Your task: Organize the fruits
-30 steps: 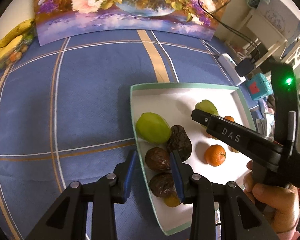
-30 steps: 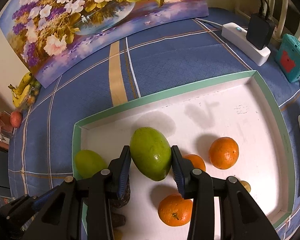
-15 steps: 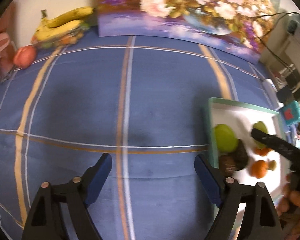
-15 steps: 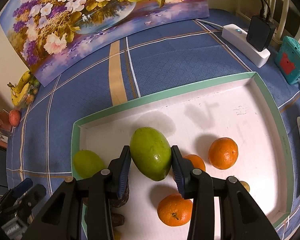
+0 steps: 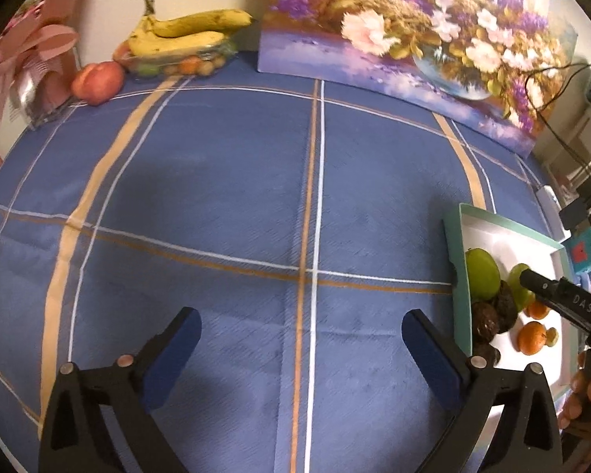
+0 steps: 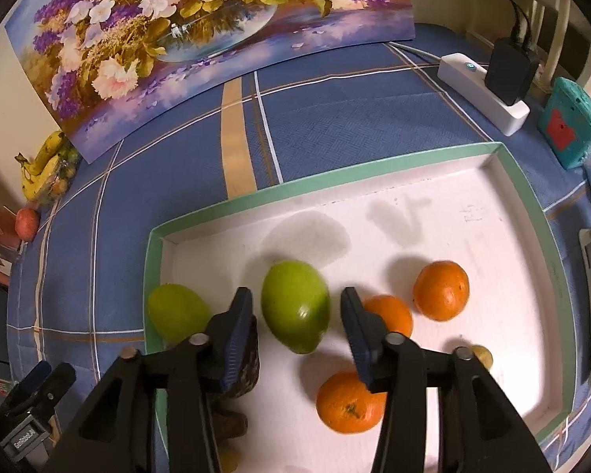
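Left wrist view: left tool (image 5: 301, 349) spread wide, nothing between its fingers, over bare blue worktop (image 5: 224, 197) beside the tray's (image 5: 455, 260) left edge.
Right wrist view: right tool (image 6: 295, 315) has just been opening — green mango (image 6: 295, 309) sits loose between the pads, on the tray floor near its left side.
Risk: the freed mango may roll into the oranges (image 6: 441, 289) — round fruit, smooth floor.

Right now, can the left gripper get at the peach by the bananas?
Probably yes. The left gripper is wide open and empty, with only bare tablecloth between it and the peach, though that sits far across the table.
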